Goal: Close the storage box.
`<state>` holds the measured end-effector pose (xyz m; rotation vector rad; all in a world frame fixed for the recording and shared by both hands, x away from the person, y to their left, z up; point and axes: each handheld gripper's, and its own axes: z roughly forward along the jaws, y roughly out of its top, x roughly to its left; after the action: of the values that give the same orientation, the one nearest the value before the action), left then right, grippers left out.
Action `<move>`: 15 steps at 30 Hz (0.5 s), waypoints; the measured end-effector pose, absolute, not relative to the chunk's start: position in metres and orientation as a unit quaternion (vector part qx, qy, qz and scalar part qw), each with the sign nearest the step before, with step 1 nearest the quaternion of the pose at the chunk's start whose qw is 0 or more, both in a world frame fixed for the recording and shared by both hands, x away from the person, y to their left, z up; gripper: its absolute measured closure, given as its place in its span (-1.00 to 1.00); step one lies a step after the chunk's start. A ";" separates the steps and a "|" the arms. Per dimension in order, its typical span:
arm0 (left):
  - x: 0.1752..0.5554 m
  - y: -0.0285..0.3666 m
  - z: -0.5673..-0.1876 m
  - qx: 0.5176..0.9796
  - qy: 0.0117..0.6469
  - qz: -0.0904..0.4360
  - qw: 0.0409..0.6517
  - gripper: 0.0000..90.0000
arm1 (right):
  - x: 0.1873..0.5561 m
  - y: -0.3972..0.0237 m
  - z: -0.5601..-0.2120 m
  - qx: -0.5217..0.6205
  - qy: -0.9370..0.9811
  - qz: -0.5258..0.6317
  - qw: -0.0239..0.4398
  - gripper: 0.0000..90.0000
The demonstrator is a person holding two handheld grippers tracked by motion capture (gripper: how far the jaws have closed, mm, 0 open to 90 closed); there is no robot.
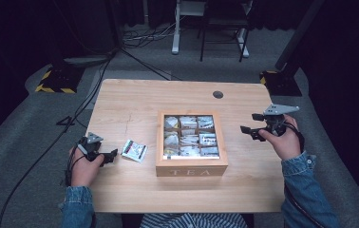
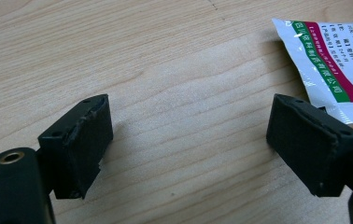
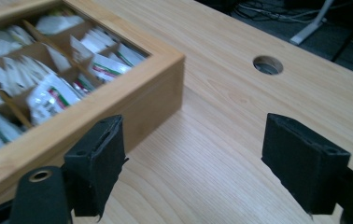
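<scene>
I am holding the left gripper (image 1: pixel 112 155) low over the wooden table (image 1: pixel 135 102) at its near left side, jaws spread wide with nothing but bare wood between them. The tea sachet (image 1: pixel 134 150) is lying flat on the table just beside that gripper's tips, between it and the tea box (image 1: pixel 191 168); in the left gripper view the sachet (image 2: pixel 333 65), white with a red and green band, is sitting just past the right-hand jaw, and I cannot tell whether that jaw is touching its edge. I am keeping the right gripper (image 1: pixel 250 123) off to the right of the box, apart from it, its jaws also standing wide and gripping nothing. In the right gripper view the box's wooden corner (image 3: pixel 160 88) is showing just beyond the left-hand jaw, with white sachets sitting in its compartments, and the round cable hole (image 3: pixel 268 65) in the tabletop is lying farther off.
</scene>
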<state>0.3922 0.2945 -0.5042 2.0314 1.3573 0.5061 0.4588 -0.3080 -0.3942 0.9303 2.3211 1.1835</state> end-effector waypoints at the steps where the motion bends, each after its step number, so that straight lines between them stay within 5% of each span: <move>1: 0.392 0.295 -0.504 0.772 0.515 0.194 0.317 -0.66 | 0.461 -0.310 -0.398 0.335 0.824 0.418 0.187 -0.52; 15: 0.394 0.295 -0.504 0.771 0.517 0.196 0.317 -0.66 | 0.489 -0.342 -0.450 0.407 0.808 0.394 0.161 -0.62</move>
<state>0.3937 0.2947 -0.5045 2.0279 1.3598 0.5162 0.4890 -0.3423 -0.4502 1.1612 2.3073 1.1247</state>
